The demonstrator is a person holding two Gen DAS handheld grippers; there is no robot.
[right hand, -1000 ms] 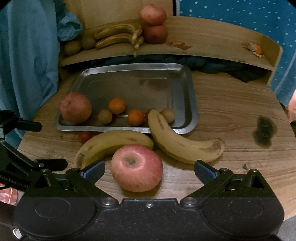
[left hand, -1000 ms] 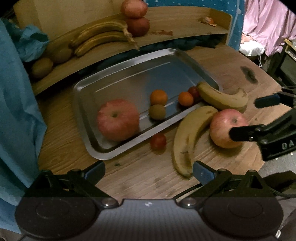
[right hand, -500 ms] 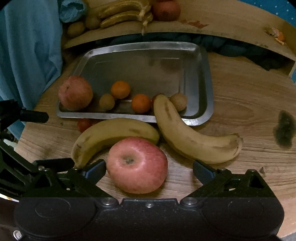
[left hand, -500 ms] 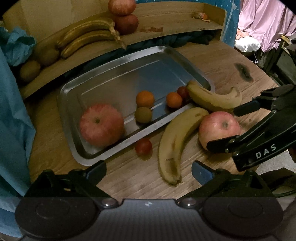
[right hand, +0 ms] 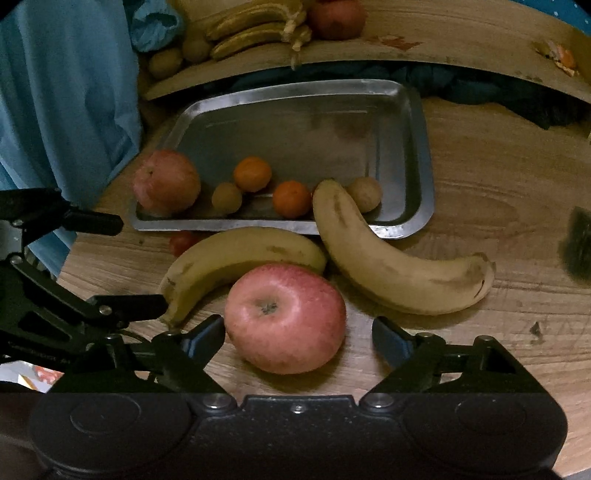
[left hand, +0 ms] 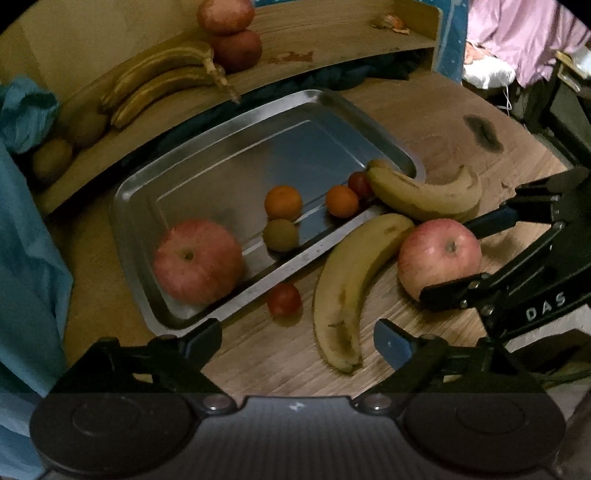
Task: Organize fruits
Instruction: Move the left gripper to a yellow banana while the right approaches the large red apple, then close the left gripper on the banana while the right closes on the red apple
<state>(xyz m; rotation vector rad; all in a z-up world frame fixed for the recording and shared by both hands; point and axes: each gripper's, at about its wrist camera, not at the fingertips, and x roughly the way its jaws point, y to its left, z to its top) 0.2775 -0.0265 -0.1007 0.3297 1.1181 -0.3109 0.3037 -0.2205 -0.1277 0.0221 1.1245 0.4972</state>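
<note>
A red apple (right hand: 284, 317) sits on the wooden table between the fingers of my open right gripper (right hand: 297, 338); the left finger is close to its skin and the right finger stands apart. Behind it lie two bananas, one (right hand: 240, 258) flat on the table and the other (right hand: 388, 266) with one end over the rim of a metal tray (right hand: 221, 223). The tray holds another apple (left hand: 197, 262), two oranges (left hand: 283, 202), a kiwi (left hand: 280, 235) and a small tomato (left hand: 359, 184). My left gripper (left hand: 297, 339) hangs open and empty near a loose tomato (left hand: 283, 300).
A curved wooden shelf (left hand: 332, 44) at the back carries bananas (left hand: 162, 81), two stacked red fruits (left hand: 229, 29), kiwis and a scrap of peel. Blue cloth (left hand: 26, 258) hangs along the left. A dark stain (right hand: 578, 243) marks the table to the right.
My right gripper has moved forward and down, so the table apple now lies between its fingers. My left gripper has drifted closer to the tray's front corner. No fruit has moved.
</note>
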